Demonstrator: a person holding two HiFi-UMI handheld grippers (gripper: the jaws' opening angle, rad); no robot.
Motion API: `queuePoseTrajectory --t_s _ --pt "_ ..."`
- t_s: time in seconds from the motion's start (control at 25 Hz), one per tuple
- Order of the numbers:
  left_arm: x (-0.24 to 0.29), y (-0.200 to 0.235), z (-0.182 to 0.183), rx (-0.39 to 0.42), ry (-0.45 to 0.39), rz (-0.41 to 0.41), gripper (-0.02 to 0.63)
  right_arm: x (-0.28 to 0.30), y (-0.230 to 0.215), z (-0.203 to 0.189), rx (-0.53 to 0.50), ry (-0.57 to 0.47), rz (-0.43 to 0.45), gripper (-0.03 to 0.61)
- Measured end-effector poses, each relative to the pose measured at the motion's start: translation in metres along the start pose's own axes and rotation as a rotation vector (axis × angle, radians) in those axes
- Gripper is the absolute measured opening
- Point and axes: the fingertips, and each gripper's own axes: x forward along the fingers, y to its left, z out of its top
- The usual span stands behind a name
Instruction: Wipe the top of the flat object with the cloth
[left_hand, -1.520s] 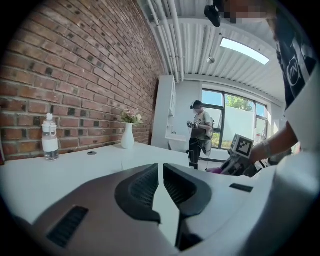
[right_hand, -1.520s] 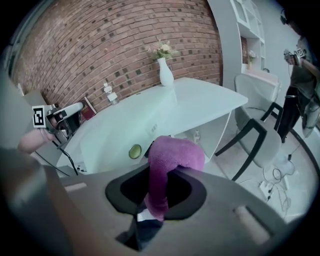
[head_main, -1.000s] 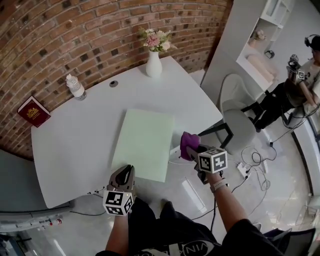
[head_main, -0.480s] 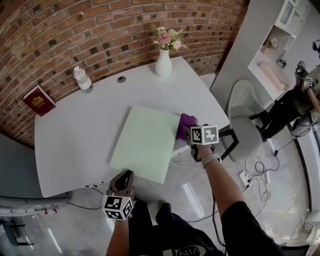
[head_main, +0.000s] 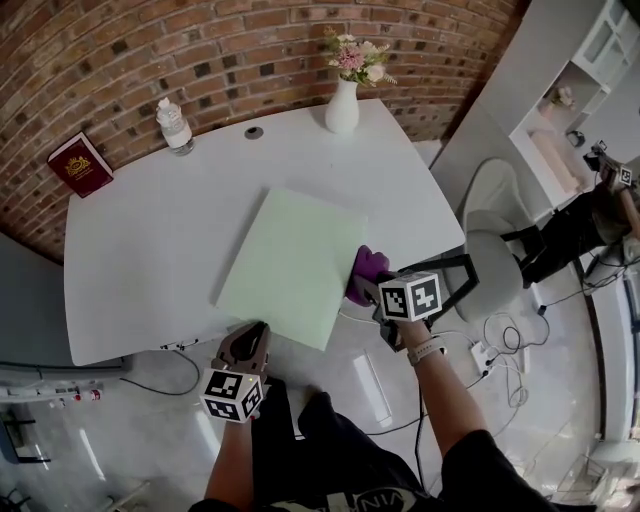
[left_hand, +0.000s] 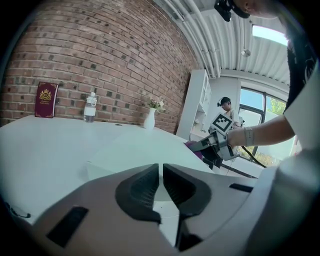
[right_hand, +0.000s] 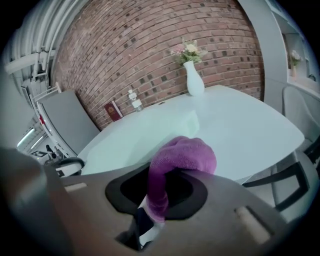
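The left gripper (left_hand: 161, 186) is held with its fingers pressed together and nothing between them, the pale green board (head_main: 295, 262) lying just ahead. A purple cloth (right_hand: 183, 157) is clamped in the right gripper (right_hand: 165, 192) and is bunched beyond its fingertips at the board's right edge. Farther off on the white table (head_main: 140, 250), a bottle (head_main: 174, 125), vase (head_main: 342, 106) and red book (head_main: 80, 165) are seen.

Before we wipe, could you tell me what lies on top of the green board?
The green board's top looks bare; the purple cloth in the right gripper sits at its right edge, hiding that spot.
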Motion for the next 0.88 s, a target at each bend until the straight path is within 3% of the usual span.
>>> queuePoseTrajectory --t_s 0.44,0.88 --pt "0.003 -0.002 -0.002 0.007 -0.002 -0.001 0.029 -0.017 0.068 -0.066 -0.183 0.096 0.073 0.063" --pt "0.002 -0.003 -0.004 0.043 0.003 0.012 0.029 -0.037 0.117 -0.086 -0.212 0.085 0.158 0.063"
